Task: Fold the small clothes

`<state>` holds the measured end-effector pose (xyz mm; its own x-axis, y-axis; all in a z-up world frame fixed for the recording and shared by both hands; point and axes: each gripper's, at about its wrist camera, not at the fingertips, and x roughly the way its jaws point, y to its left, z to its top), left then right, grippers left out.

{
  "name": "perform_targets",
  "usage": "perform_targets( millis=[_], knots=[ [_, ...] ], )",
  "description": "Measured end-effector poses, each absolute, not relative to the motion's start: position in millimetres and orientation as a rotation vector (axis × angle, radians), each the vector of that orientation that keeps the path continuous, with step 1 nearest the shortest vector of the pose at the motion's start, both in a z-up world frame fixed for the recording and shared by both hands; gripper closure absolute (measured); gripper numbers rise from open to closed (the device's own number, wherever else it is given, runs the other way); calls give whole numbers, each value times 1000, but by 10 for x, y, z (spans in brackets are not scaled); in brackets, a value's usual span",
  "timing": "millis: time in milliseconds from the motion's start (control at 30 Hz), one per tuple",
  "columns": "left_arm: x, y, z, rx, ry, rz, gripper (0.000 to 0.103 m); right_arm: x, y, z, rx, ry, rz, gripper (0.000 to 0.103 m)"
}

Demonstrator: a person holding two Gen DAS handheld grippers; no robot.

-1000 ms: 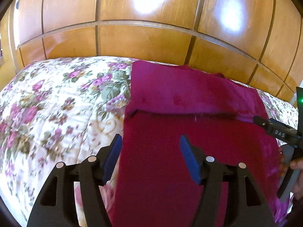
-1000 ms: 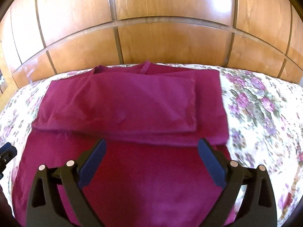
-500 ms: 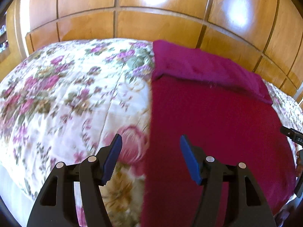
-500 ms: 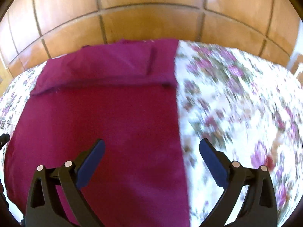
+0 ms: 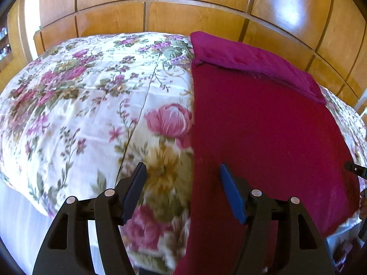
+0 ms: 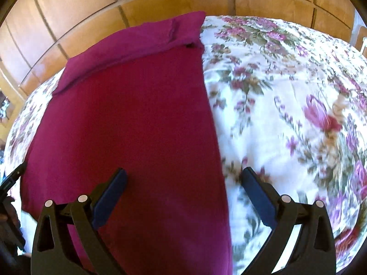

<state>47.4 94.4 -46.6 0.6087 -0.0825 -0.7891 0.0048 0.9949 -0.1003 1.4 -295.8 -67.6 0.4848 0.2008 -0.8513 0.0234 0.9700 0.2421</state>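
A magenta garment (image 5: 259,123) lies flat on the floral bedspread (image 5: 91,105), its far end folded over into a band (image 5: 247,61) near the wooden wall. My left gripper (image 5: 183,190) is open and empty above the garment's left edge, near its near end. My right gripper (image 6: 183,190) is open and empty above the garment's (image 6: 128,123) right edge, near its near end. The folded band (image 6: 142,39) also shows in the right wrist view. Neither gripper touches the cloth.
A wooden panelled wall (image 5: 183,6) stands behind the bed. The bed's near edge drops off at lower left (image 5: 18,217). The tip of the right gripper shows at the far right (image 5: 355,170), the left one at far left (image 6: 11,176).
Both grippers have pulled back from the folded band toward the garment's near end and spread apart to its left and right edges. Both stayed open.
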Motion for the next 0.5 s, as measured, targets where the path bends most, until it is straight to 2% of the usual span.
perform_targets(
  millis=[67, 133, 167, 233, 267, 300, 333, 367, 400, 433, 500],
  knots=[
    [380, 978, -458, -115, 941, -85, 39, -107, -2957, -659, 237, 1086, 144, 5],
    [289, 1022, -455, -159, 971, -134, 41, -222, -2949, -652, 230, 1112, 175, 14],
    [257, 1033, -460, -174, 984, -162, 46, -277, -2944, -653, 226, 1121, 184, 17],
    [181, 1045, -471, -198, 1006, -206, 51, -396, -2937, -652, 211, 1146, 200, 32],
    [158, 1050, -480, -212, 1012, -230, 59, -450, -2937, -648, 200, 1153, 204, 37],
    [142, 1055, -494, -229, 1018, -254, 68, -462, -2949, -653, 194, 1156, 204, 46],
    [135, 1052, -522, -243, 1030, -269, 72, -476, -2957, -654, 185, 1157, 201, 55],
    [137, 1047, -539, -249, 1037, -277, 83, -483, -2964, -654, 176, 1162, 195, 62],
    [137, 1034, -550, -255, 1040, -288, 91, -476, -2976, -649, 176, 1162, 190, 75],
    [134, 1014, -540, -259, 1034, -302, 94, -475, -2989, -637, 193, 1162, 201, 95],
    [134, 985, -494, -264, 1023, -327, 96, -462, -2973, -553, 226, 1146, 228, 95]
  ],
)
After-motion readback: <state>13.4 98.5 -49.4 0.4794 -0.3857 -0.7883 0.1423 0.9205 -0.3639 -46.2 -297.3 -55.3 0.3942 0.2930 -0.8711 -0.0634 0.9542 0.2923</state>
